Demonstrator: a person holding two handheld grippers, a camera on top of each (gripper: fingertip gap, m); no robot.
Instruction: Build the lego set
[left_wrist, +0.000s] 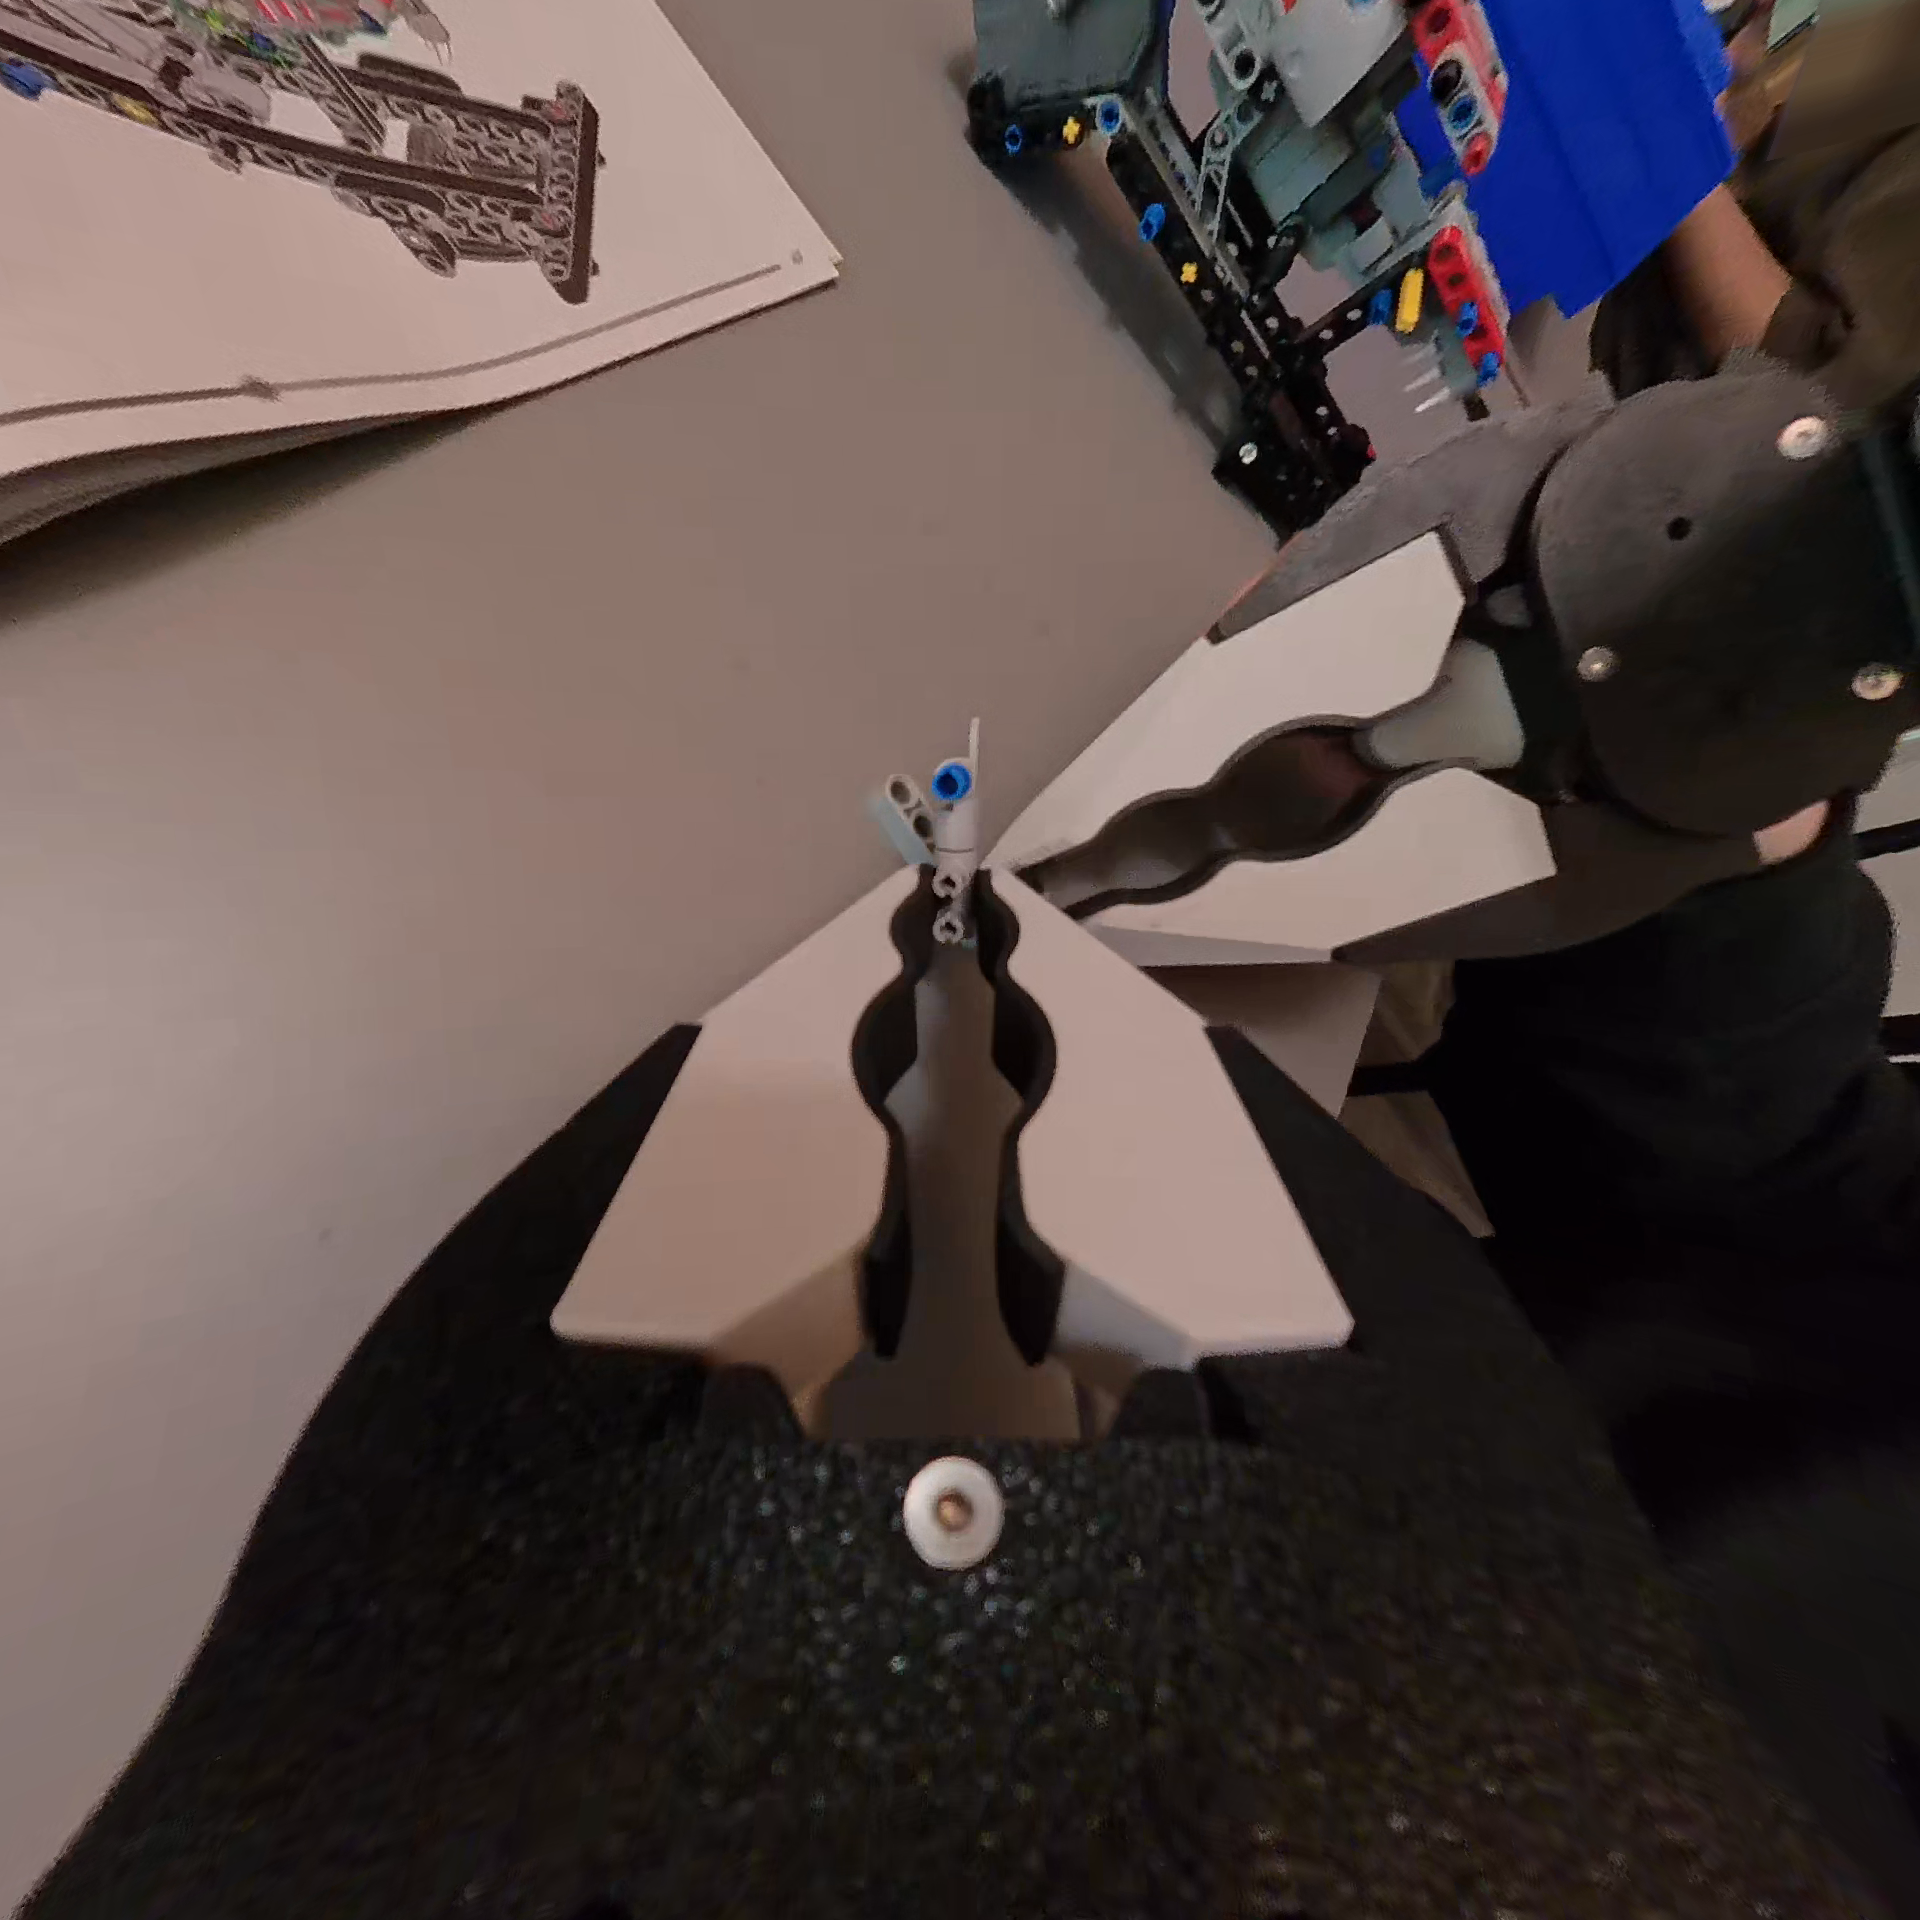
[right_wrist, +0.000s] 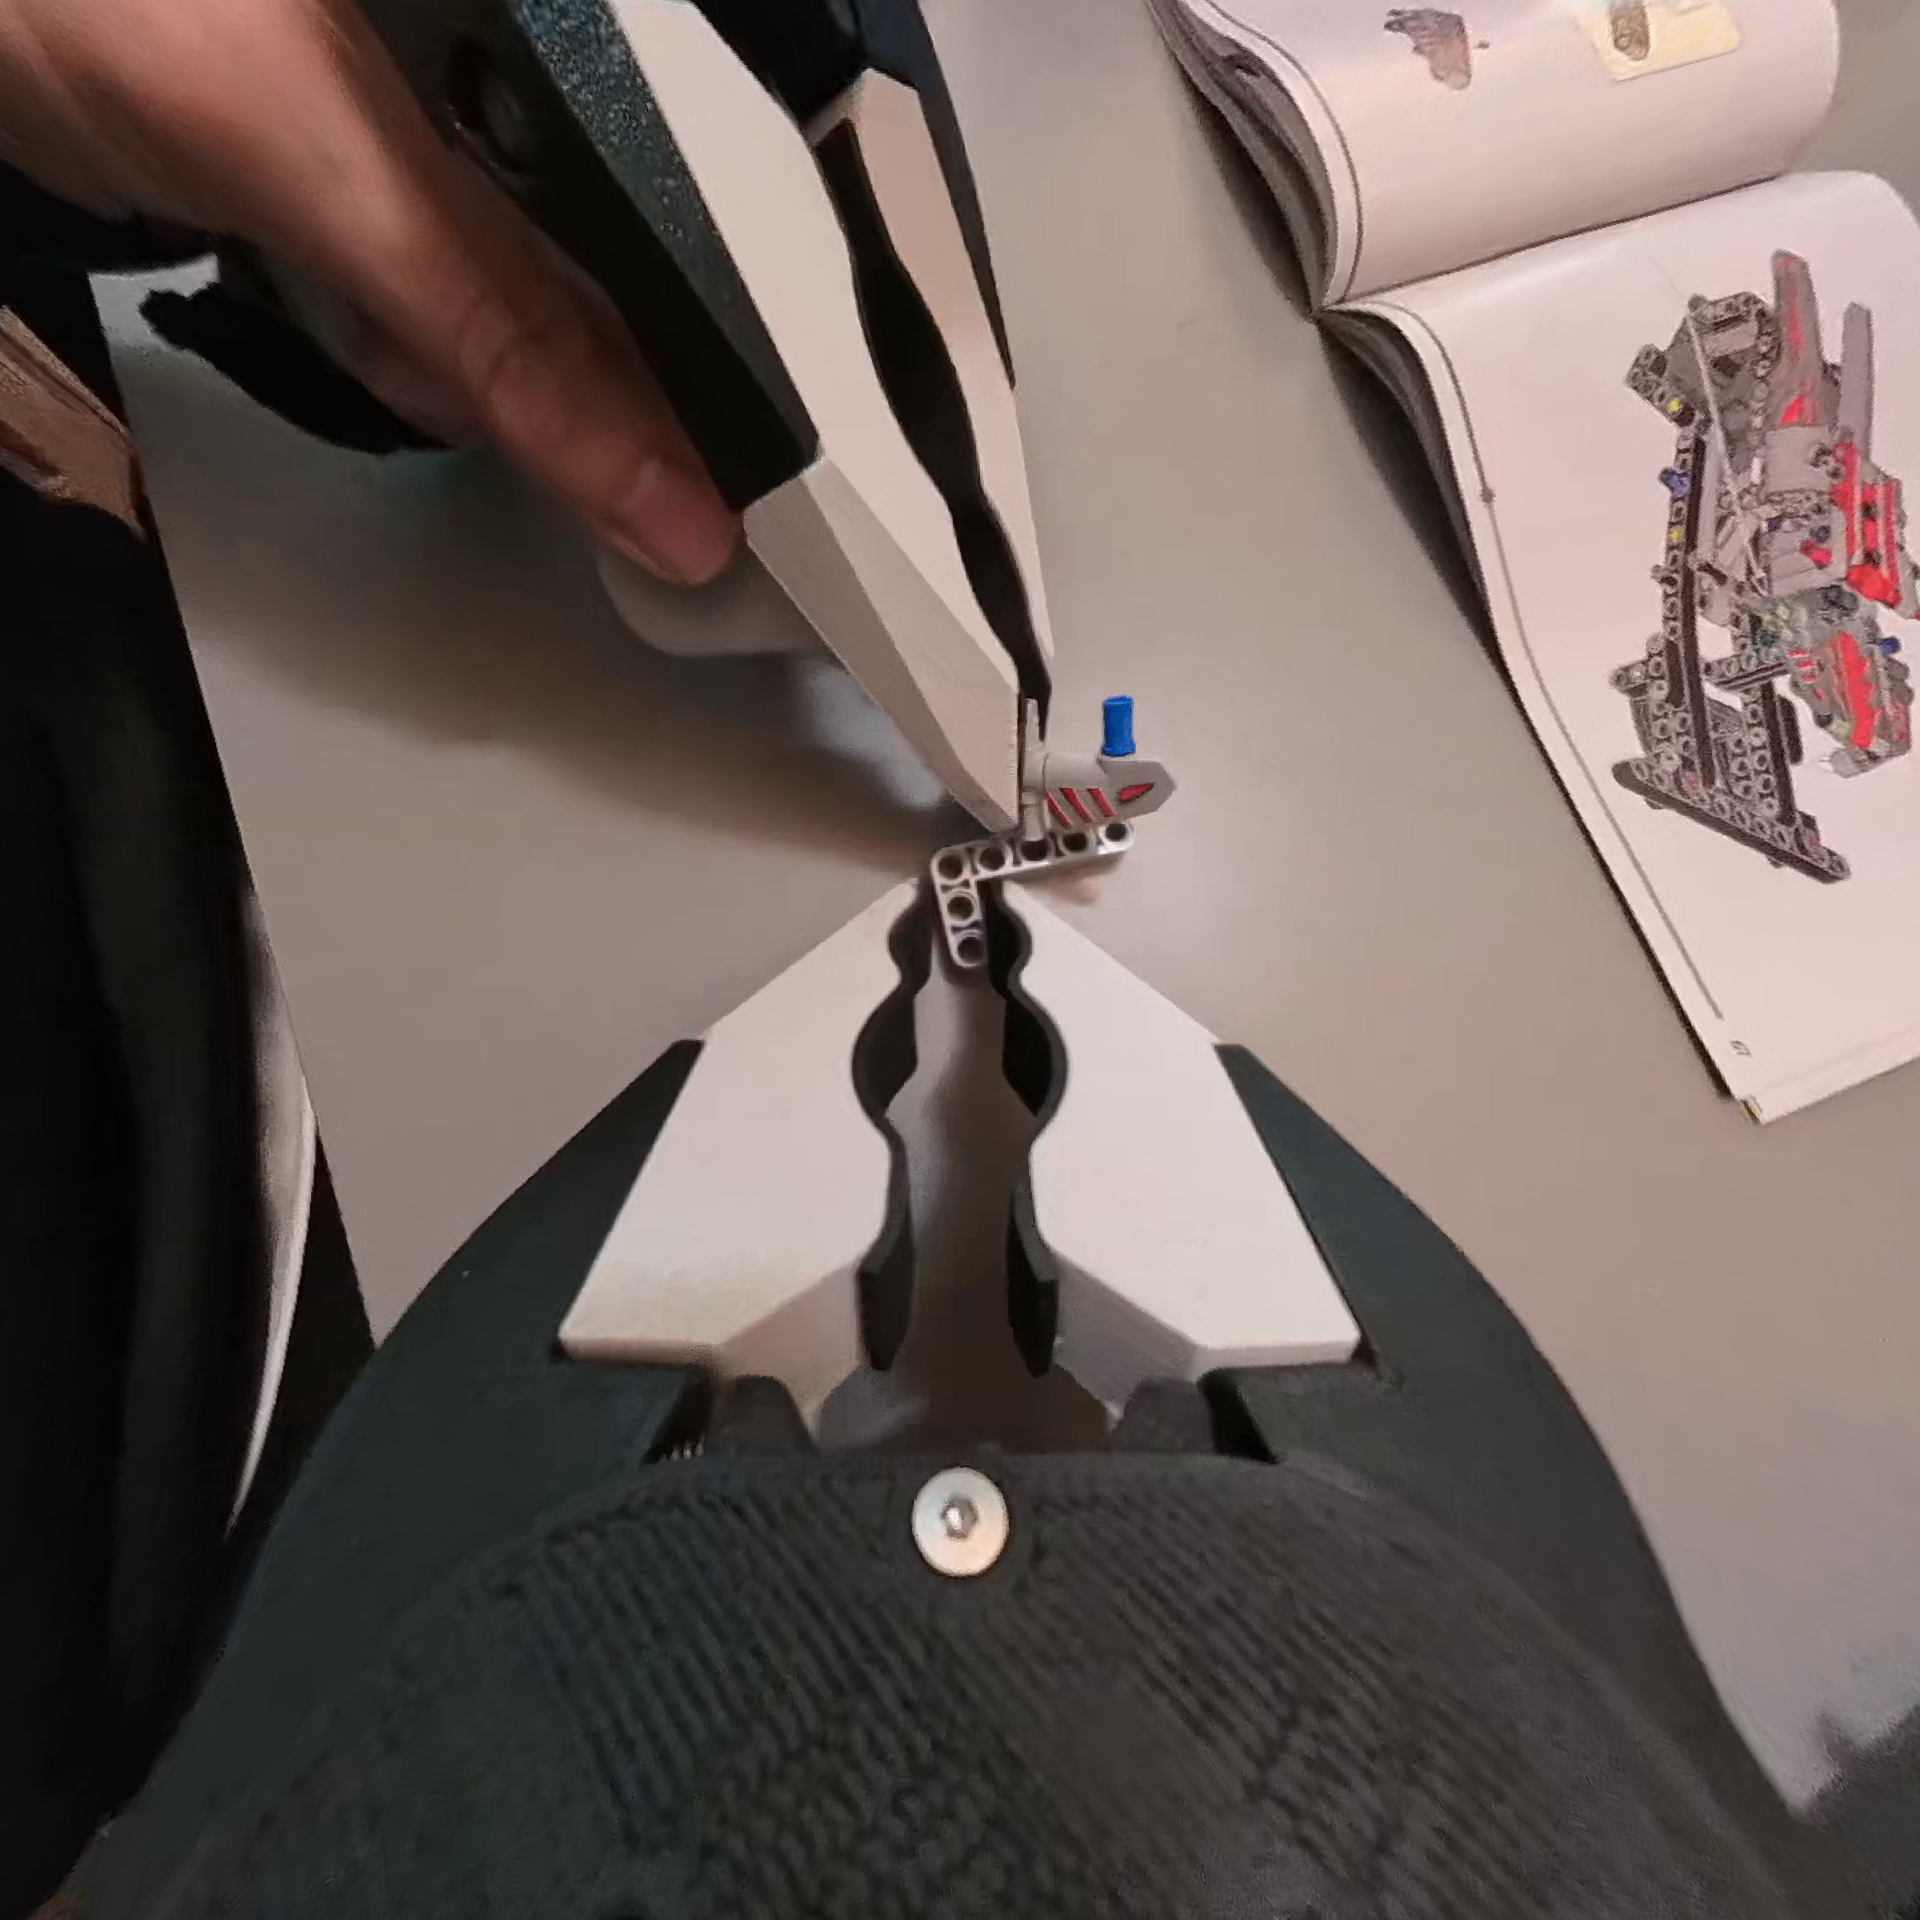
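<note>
Holding small lego pieces between two grippers above the table

Lying on the grey table (left_wrist: 520, 727), an open instruction booklet (right_wrist: 1662, 644) sits well apart from the grippers, its page showing a drawing of the model. A second booklet (right_wrist: 1507, 114) rests just beyond it. Farther back stands the partly built lego model (left_wrist: 1299, 208), black beams with grey, red and blue parts, beside a blue bin (left_wrist: 1600, 135) whose contents are hidden.

Nothing lies between the two grippers and the table beneath them; a person's hand (right_wrist: 343, 260) wraps the left tool's body.

The left gripper (left_wrist: 954, 904) has its jaws closed almost fully on a small grey panel piece (right_wrist: 1107, 800) with red stripes, which carries a blue pin (right_wrist: 1117, 724) pointing up. The right gripper (right_wrist: 966, 935) has its jaws pinched tight on the short leg of a grey L-shaped beam (right_wrist: 997, 862). The beam's long leg runs just under the panel piece, touching or nearly so; I cannot tell whether they are joined.
</note>
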